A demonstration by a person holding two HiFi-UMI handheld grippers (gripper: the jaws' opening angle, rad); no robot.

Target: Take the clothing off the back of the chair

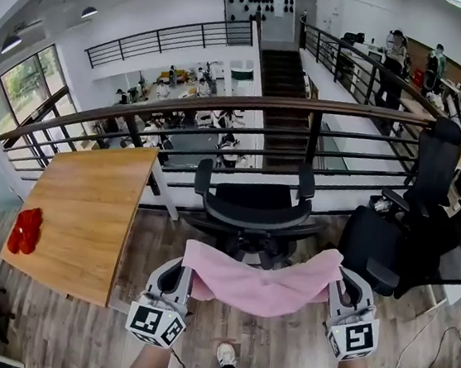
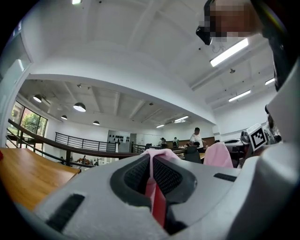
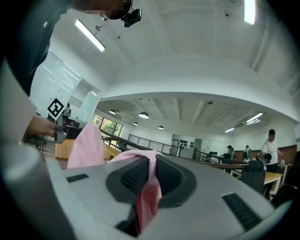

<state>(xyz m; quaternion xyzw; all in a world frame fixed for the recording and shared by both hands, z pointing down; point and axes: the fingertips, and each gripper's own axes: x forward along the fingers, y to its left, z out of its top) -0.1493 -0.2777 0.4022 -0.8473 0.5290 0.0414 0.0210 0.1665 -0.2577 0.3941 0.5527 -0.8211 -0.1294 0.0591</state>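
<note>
Office floor (image 1: 70, 338) | pink clothing (image 1: 259, 288) before chair (image 1: 252, 211) | left gripper (image 1: 191, 287) fingers pinch one end | right gripper (image 1: 331, 295) fingers the other

The clothing (image 1: 259, 287) is soft, matt pink cloth. The chair (image 1: 252, 211) is black mesh and plastic. The tabletop (image 1: 86, 203) is smooth wood; the floor (image 1: 293, 353) has grained planks. The left tool (image 2: 151, 161) and right tool (image 3: 151, 164) are matt grey plastic with ribbed dark pads.
</note>
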